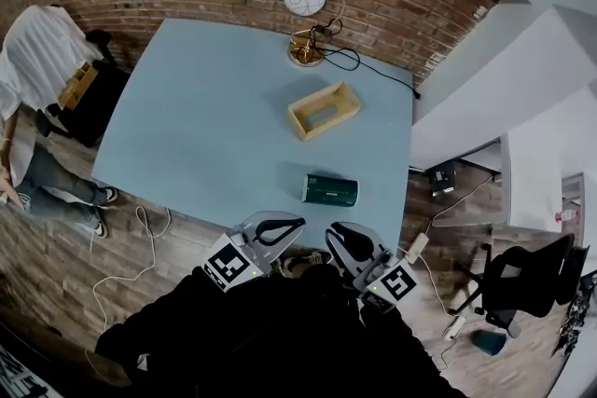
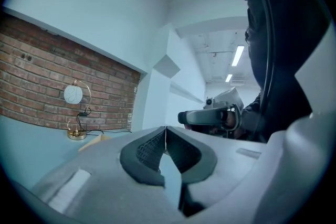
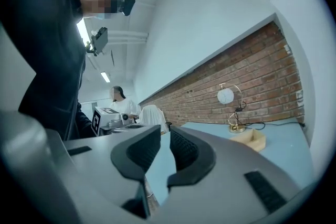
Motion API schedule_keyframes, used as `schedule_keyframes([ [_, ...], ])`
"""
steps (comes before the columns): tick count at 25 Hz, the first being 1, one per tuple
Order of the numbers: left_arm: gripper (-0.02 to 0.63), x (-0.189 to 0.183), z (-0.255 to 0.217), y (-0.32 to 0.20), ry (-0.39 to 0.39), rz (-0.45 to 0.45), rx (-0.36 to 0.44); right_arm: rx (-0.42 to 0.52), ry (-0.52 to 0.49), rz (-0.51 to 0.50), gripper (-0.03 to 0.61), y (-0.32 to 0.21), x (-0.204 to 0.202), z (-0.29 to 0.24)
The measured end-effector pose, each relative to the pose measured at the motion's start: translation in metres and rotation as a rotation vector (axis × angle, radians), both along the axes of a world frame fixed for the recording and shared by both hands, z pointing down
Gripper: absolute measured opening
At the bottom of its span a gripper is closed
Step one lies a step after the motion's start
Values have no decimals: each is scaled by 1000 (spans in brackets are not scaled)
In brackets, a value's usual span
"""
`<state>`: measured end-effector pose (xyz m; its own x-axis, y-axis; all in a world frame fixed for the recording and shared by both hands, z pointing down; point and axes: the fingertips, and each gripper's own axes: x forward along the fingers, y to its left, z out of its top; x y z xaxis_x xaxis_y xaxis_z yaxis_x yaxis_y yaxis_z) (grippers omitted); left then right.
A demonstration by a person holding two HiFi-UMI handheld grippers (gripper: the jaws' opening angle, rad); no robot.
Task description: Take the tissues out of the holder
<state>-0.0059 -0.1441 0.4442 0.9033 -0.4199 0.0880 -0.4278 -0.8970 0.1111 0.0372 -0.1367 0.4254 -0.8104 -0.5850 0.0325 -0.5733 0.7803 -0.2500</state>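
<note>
Left gripper (image 1: 291, 225) and right gripper (image 1: 338, 233) hang side by side off the near edge of the blue surface (image 1: 205, 107) in the head view, both empty. A dark green tissue pack (image 1: 329, 190) lies flat at 12 o'clock from them, just inside that edge. The wooden holder (image 1: 324, 110) sits further out along the same line, well apart from the pack, and a lamp (image 1: 306, 14) stands at the far edge. I cannot tell whether anything is left inside the holder.

From the left gripper view, the left gripper (image 2: 166, 131) has its jaws pressed together at the tips with nothing between them. The lamp (image 2: 76, 113) shows at 9 o'clock, with a sliver of the holder (image 2: 92, 142) below it.

From the right gripper view, the right gripper (image 3: 165, 134) is nearly closed, a narrow gap showing and nothing in it. The holder (image 3: 253, 139) lies at 3 o'clock. The pack is out of sight.

Tissues like these probably handle light and soft, and a film wrapper would be slick. A hold across the short width at mid-length looks best, squeezing gently. The holder looks light too and may slide unless steadied.
</note>
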Motion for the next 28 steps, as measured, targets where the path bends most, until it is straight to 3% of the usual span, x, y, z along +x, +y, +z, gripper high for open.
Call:
schedule_keyframes([
  [3,9,5,-12,-1,16,-2,12,32,54,17,6,1,2,-2],
  [11,8,10,-23,3,20,-22,34,72,101,54,6,3,7,-8],
  [28,8,13,-26,25,30,-36,44,78,111,27,5,22,2,-3],
])
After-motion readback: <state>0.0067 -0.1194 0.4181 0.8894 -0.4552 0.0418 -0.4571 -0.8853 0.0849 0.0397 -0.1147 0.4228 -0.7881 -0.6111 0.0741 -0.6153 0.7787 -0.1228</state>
